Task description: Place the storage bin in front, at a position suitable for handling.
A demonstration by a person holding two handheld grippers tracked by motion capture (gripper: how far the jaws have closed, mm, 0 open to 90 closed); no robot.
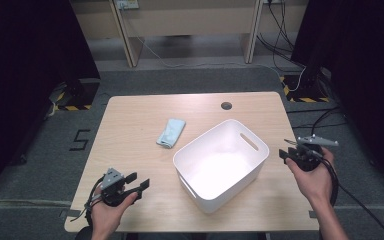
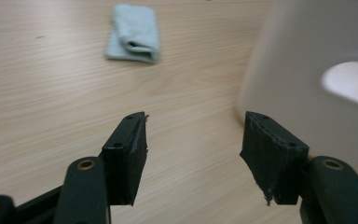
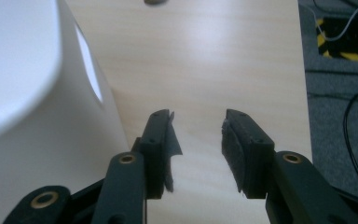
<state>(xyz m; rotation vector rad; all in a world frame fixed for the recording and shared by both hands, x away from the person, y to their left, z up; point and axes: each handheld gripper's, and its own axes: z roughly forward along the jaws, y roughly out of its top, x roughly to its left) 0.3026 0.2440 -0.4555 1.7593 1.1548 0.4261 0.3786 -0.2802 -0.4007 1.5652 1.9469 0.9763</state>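
A folded light-blue cloth [image 1: 171, 132] [image 2: 134, 32] lies flat on the wooden table, left of a white plastic bin [image 1: 240, 187] [image 2: 307, 70] [image 3: 37, 93] with handle slots, which looks empty inside. My left gripper [image 1: 139, 181] [image 2: 196, 116] sits near the table's front left corner, open, nothing between its jaws, pointing toward the bin's near corner and the cloth beyond. My right gripper [image 1: 286, 148] [image 3: 198, 114] hovers at the table's right edge beside the bin's right wall, open, with bare tabletop between its jaws.
A round cable hole [image 1: 226, 105] [image 3: 156, 2] sits at the table's far edge. Grey carpet surrounds the table [image 1: 130, 115], with cables [image 1: 325, 120] and yellow-black taped stands at the far right and left. A desk frame stands behind.
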